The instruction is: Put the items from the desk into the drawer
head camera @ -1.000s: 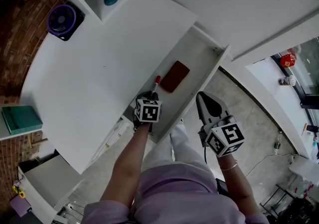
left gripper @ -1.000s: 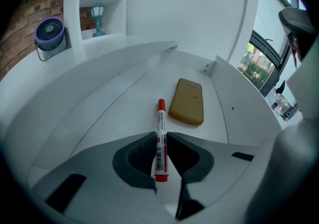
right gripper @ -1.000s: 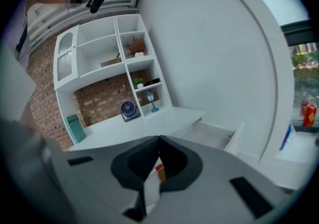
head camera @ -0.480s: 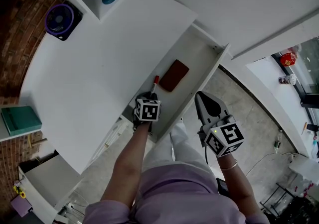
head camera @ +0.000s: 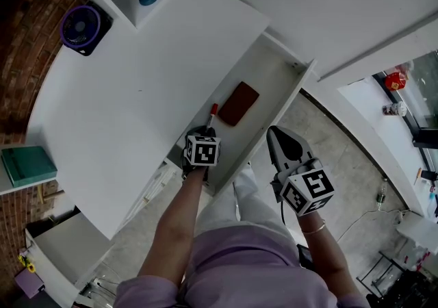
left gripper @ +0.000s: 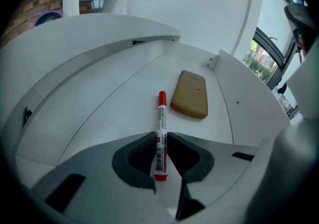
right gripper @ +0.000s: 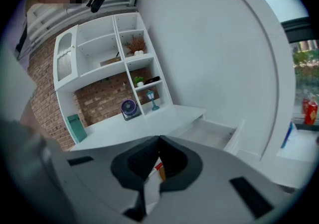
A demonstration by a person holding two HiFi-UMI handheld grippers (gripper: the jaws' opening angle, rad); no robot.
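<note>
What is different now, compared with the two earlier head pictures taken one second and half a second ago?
Nothing has visibly moved. The left gripper is still closed on the red marker, which lies in the open drawer next to the brown case. The right gripper still hangs shut and empty beside the drawer's front. The purple fan on the desk stays where it was.
</note>
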